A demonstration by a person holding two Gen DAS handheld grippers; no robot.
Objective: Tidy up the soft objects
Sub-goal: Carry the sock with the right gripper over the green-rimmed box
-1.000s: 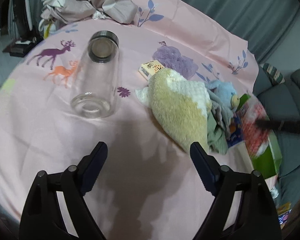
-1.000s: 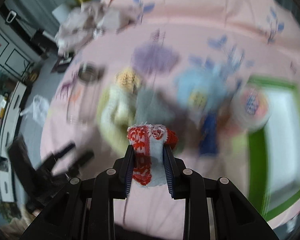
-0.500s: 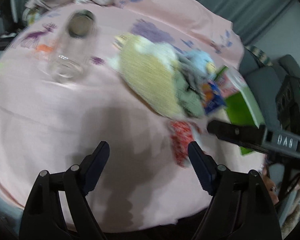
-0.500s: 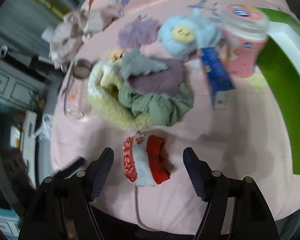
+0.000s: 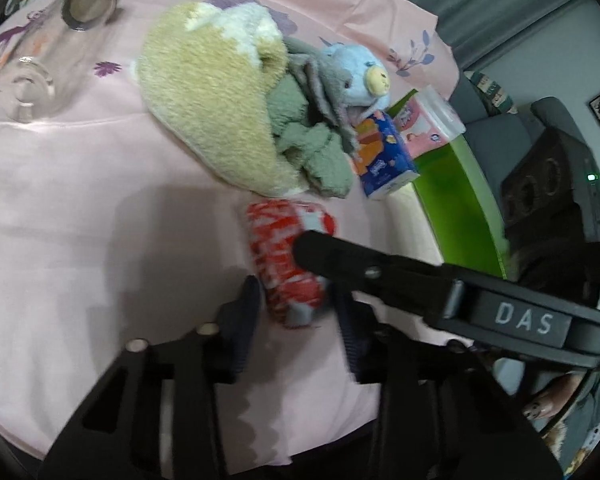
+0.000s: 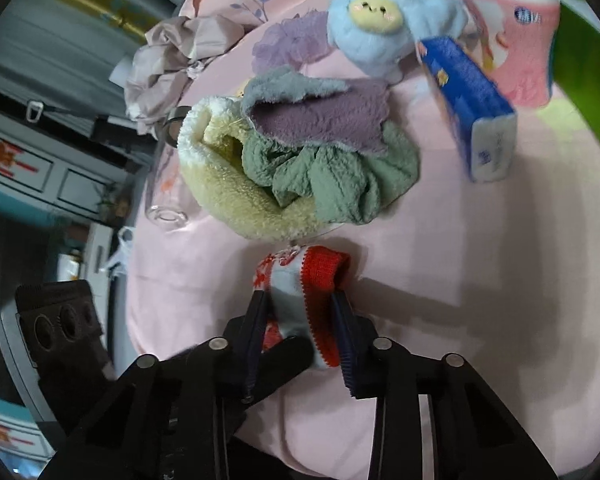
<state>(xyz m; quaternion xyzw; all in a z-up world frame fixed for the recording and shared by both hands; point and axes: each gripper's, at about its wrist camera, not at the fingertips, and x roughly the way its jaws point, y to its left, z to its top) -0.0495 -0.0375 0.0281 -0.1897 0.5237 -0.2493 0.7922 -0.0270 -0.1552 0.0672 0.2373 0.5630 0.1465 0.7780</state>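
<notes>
Fingers of the right gripper [image 6: 302, 334] are pressing both sides of the red-and-white sock [image 6: 304, 300], which is lying on the pink sheet [image 6: 460, 280]. The left gripper [image 5: 296, 312] is straddling the same sock [image 5: 288, 256], fingers apart. Just beyond both sets of fingertips, the yellow towel [image 5: 212, 120], green cloth [image 6: 328, 176] and blue plush [image 6: 376, 36] are sitting piled together.

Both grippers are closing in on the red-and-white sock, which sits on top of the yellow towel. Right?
Not quite. The red-and-white sock is not on the yellow towel; it lies on the pink sheet, just in front of the towel pile, as the right wrist view shows. The rest holds: the left gripper and the right gripper each straddle the sock.
</notes>
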